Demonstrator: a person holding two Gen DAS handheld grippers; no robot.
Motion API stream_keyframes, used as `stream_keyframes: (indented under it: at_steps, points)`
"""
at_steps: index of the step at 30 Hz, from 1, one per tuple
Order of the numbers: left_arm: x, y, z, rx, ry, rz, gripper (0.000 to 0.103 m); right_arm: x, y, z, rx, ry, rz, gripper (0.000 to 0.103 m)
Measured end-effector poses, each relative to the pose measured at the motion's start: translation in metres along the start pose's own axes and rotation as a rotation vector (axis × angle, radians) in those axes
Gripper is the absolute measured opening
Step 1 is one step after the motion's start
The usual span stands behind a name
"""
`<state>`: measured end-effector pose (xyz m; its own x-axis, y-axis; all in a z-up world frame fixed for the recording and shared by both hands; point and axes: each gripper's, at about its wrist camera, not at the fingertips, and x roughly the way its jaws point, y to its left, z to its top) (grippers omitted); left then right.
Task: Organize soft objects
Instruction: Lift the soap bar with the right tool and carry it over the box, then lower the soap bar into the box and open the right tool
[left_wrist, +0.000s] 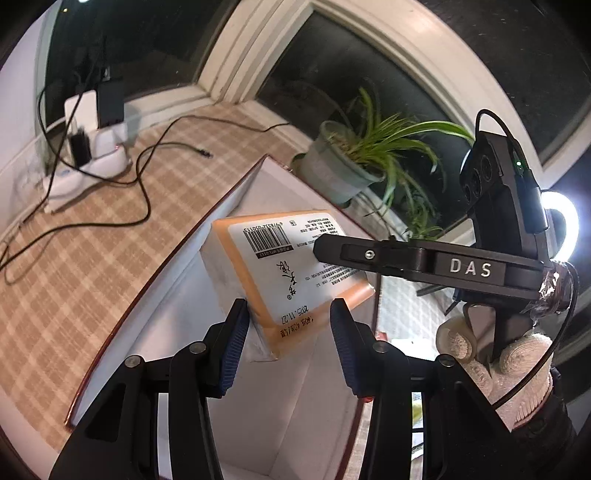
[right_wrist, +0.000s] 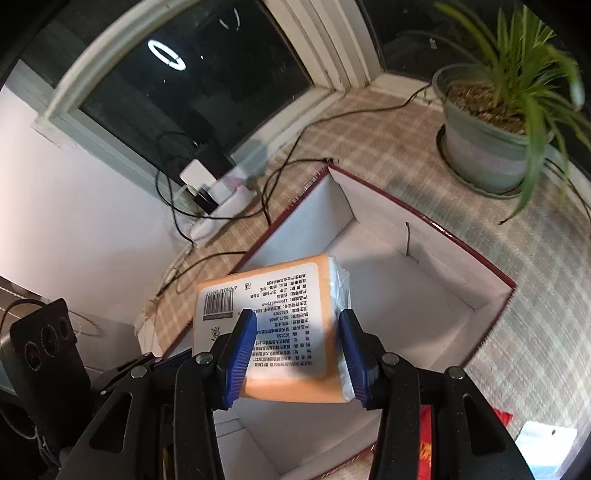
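Checked tabletop under a dark window; tissue pack held over an open box.

Plaid cloth (right_wrist: 388, 147) carries a white-lined, red-edged box (right_wrist: 424, 258), a potted plant (right_wrist: 487, 122) beyond its far corner, and a charger block with black cables (left_wrist: 96, 122) by the window frame. Orange tissue pack (right_wrist: 280, 328), label and barcode up, sits tilted above the box interior, not resting on the floor of it. Right gripper (right_wrist: 297, 354): blue pads pressed on both sides of the pack, narrow gap, carrying it. Left gripper (left_wrist: 286, 343): jaws partly spread around the pack's near corner; left pad touches it, right pad appears just off. Gloved hand (left_wrist: 491, 362) grips the right tool.
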<state>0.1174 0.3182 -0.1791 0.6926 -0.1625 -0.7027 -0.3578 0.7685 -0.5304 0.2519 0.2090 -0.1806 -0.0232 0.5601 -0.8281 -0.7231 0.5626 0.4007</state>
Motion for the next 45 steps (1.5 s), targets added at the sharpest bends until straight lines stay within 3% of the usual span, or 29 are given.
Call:
stream_keyframes:
  at_steps: [10,25,45]
  points:
    - [0.029,0.005,-0.004,-0.012,0.088,0.052,0.043,0.045,-0.027,0.007,0.029,0.119,0.025,0.042]
    - [0.052,0.016,-0.007,-0.060,0.184,0.087,0.043,0.079,-0.027,0.012,-0.027,0.226,-0.034,0.043]
    - [0.031,0.016,-0.009,-0.059,0.167,0.101,0.043,0.073,-0.017,0.013,-0.058,0.208,-0.077,0.049]
